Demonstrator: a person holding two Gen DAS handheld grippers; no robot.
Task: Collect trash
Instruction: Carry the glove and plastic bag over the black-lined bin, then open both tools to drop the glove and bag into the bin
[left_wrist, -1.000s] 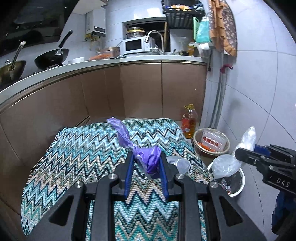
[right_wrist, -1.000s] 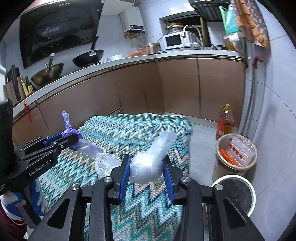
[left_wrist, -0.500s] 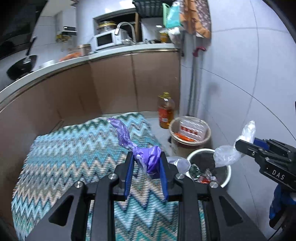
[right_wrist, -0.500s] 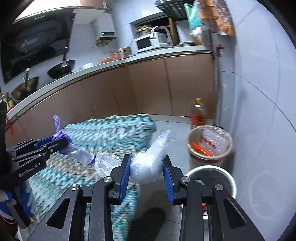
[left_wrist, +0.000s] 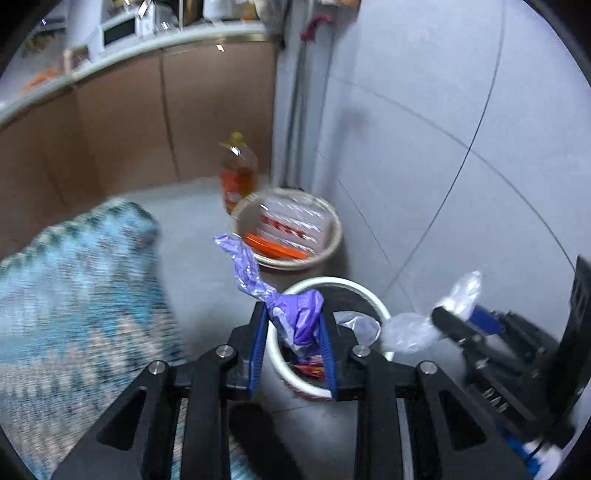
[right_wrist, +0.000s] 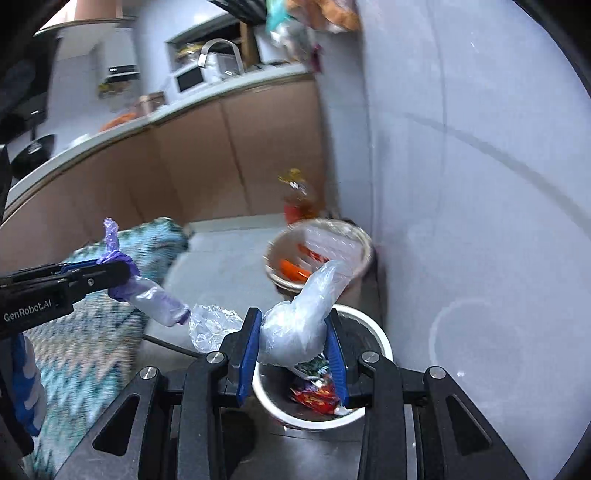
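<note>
My left gripper (left_wrist: 293, 334) is shut on a crumpled purple plastic bag (left_wrist: 297, 317), whose twisted tail sticks up to the left. It hangs just above the near rim of a round white bin (left_wrist: 369, 291) holding colourful wrappers. My right gripper (right_wrist: 291, 345) is shut on a clear plastic bag (right_wrist: 299, 325) directly over the same white bin (right_wrist: 380, 341). In the right wrist view the left gripper (right_wrist: 118, 271) and the purple bag (right_wrist: 112, 236) sit at left, a strip of plastic trailing toward the clear bag. The right gripper (left_wrist: 443, 315) shows at right in the left wrist view.
A beige basket (left_wrist: 328, 221) with orange and clear packaging stands behind the bin, and an oil bottle (left_wrist: 238, 173) behind that. A zigzag cloth (left_wrist: 74, 295) covers a surface at left. A tiled wall (left_wrist: 443, 147) closes the right side; brown cabinets (left_wrist: 129, 129) run along the back.
Both grippers have swung right and downward, from over the zigzag cloth to above the white bin. Each still grips its bag.
</note>
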